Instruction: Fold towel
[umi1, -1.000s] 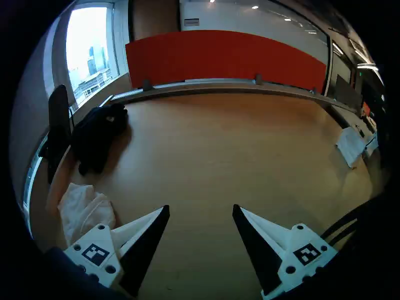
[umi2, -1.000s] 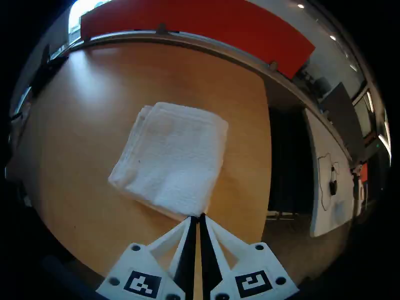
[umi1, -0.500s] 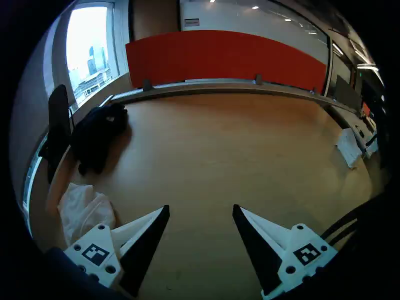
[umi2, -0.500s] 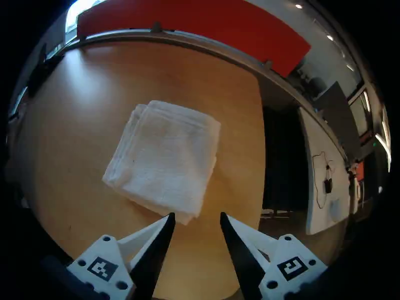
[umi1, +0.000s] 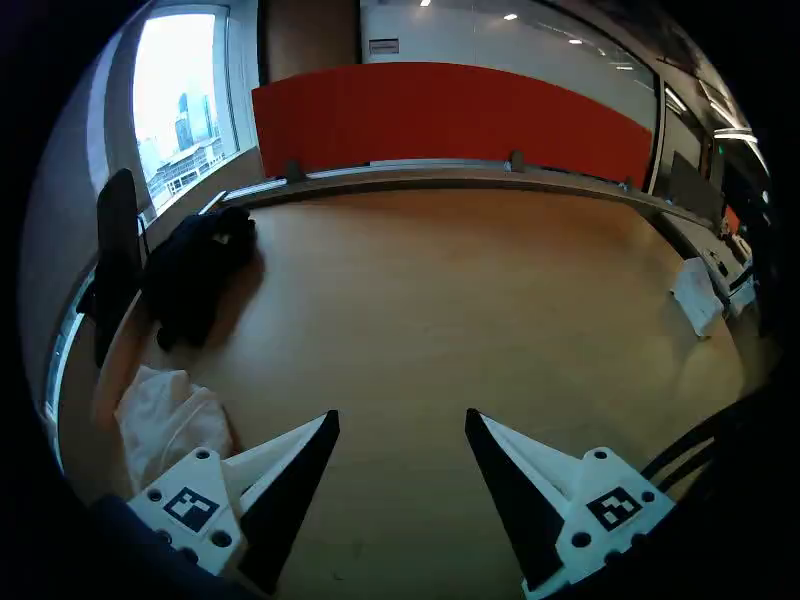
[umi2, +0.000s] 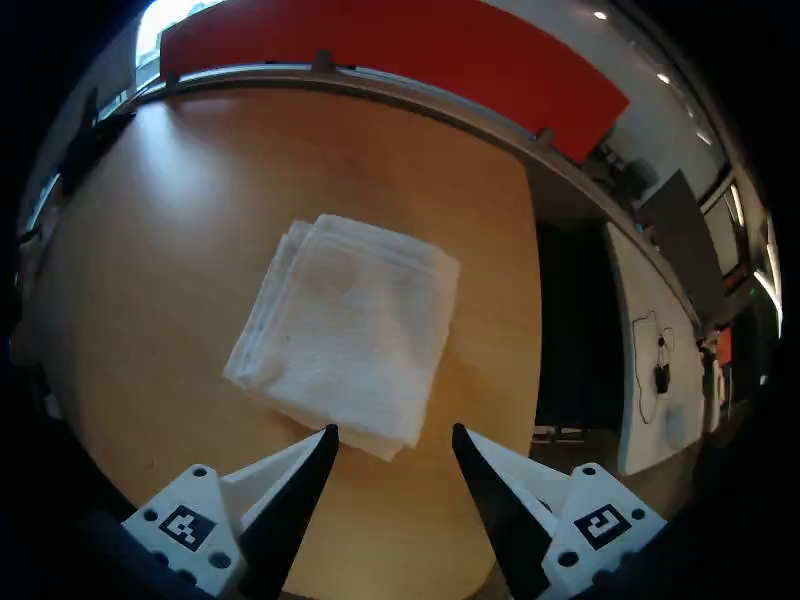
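The folded white towel (umi2: 345, 335) lies mid-frame on the table (umi2: 150, 250), just above the spread fingers of the right gripper (umi2: 395, 432) at bottom centre, while the left gripper (umi1: 401, 414) is likewise spread wide, holding nothing.

A crumpled white bundle (umi1: 160, 410) on the wooden bench (umi1: 450, 300) is partly hidden behind the left claw (umi1: 400, 414). The black heap (umi1: 195, 270) beyond is too dark to name (jacket or bag?). The dark specks (umi2: 660, 375) on the white side table (umi2: 635, 300) are too small to tell.
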